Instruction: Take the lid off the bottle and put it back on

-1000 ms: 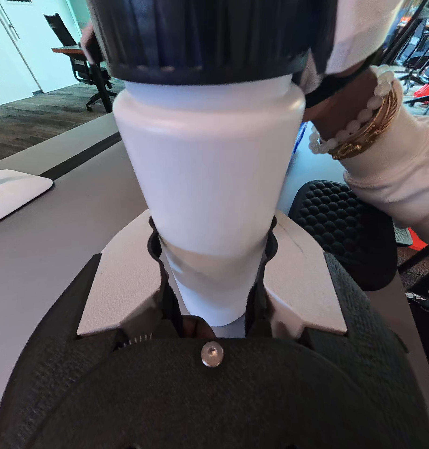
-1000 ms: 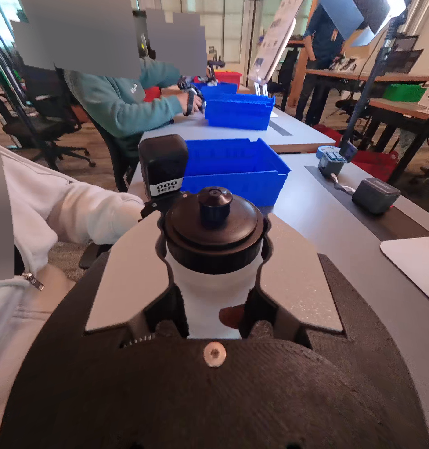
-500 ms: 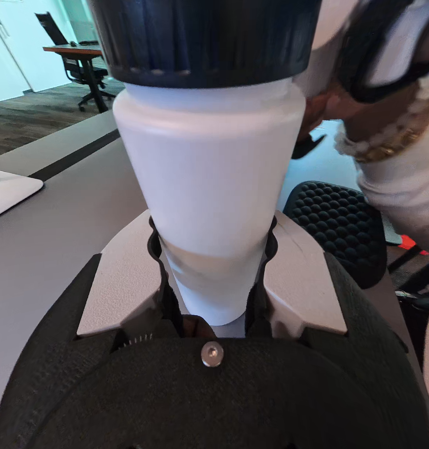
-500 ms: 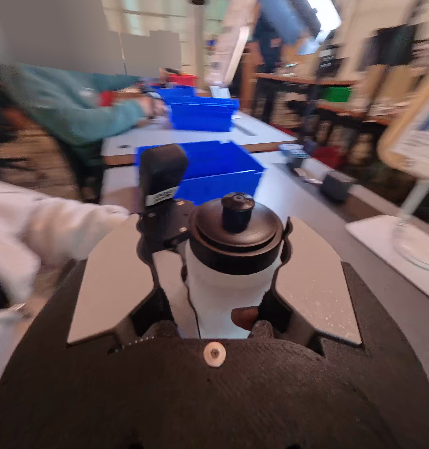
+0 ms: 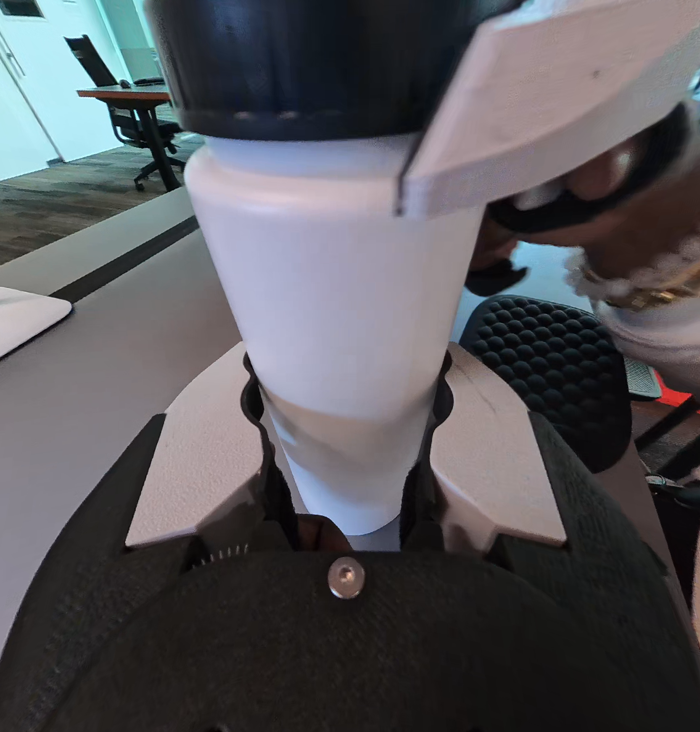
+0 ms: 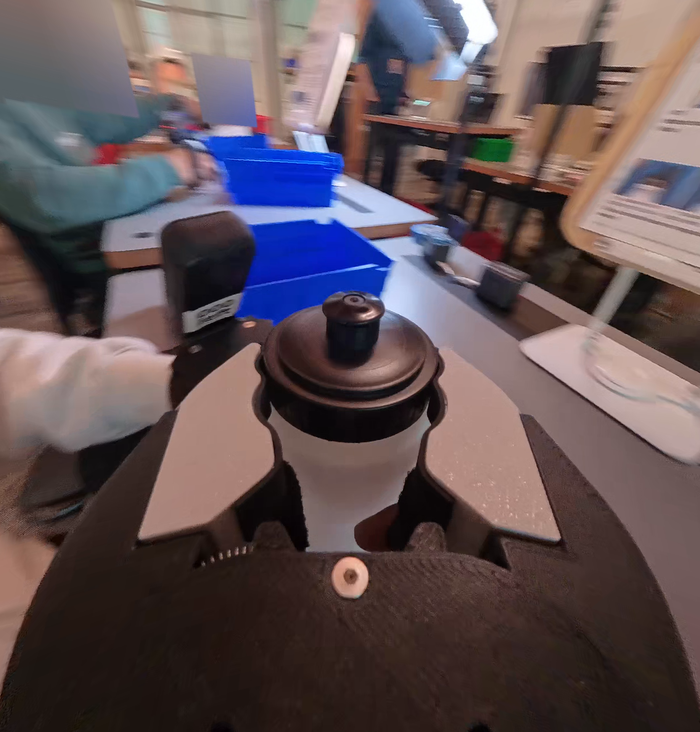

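A white bottle [image 5: 332,277] with a black ribbed lid [image 5: 300,59] stands upright over the grey table. My left gripper [image 5: 346,380] is shut on the bottle's lower white body. In the right wrist view the lid [image 6: 352,356], with its black spout knob, sits on the bottle [image 6: 348,475]. My right gripper [image 6: 350,376] is shut on the lid, one finger at each side of its rim. One of the right gripper's grey fingers [image 5: 538,119] shows against the lid in the left wrist view. The bottle's base is hidden.
The grey table [image 5: 82,396] runs left, with a white pad [image 5: 15,321] on it. A black mesh chair [image 5: 546,376] stands at the right. Ahead of the right gripper are blue bins [image 6: 312,269], a black box [image 6: 499,285] and a white stand base [image 6: 617,396]. About 9 cm separates my left fingertips from my right.
My right gripper opened off the lid, swung around the bottle, and is shut on the lid again at a new angle. My left gripper kept its hold on the bottle.
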A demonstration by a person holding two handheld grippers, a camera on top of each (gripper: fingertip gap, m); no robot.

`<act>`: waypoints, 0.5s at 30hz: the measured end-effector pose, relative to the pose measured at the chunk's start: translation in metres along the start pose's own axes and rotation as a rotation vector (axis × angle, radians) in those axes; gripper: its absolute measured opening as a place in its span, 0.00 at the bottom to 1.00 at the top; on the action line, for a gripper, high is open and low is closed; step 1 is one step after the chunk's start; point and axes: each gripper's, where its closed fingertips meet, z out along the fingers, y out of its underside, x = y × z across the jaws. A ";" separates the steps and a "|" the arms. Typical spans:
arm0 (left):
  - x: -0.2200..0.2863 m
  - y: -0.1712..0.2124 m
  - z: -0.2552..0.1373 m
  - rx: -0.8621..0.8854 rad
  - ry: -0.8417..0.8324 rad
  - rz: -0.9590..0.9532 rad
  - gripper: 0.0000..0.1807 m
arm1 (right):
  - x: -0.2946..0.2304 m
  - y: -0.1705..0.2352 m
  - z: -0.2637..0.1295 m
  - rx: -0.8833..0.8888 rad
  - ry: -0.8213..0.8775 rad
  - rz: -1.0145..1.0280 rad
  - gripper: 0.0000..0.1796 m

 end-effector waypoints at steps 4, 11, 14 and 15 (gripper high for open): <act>0.004 0.000 -0.001 0.005 0.030 0.030 0.48 | -0.003 0.001 -0.006 -0.026 0.222 0.013 0.44; 0.008 0.000 -0.004 0.028 0.119 0.009 0.48 | -0.010 -0.014 -0.016 0.028 -0.295 -0.005 0.60; 0.010 0.000 -0.003 0.028 0.128 0.021 0.48 | -0.019 -0.013 -0.016 0.046 -0.448 -0.067 0.61; 0.010 0.000 -0.003 0.030 0.130 0.022 0.48 | -0.021 -0.012 -0.015 0.041 -0.483 -0.071 0.59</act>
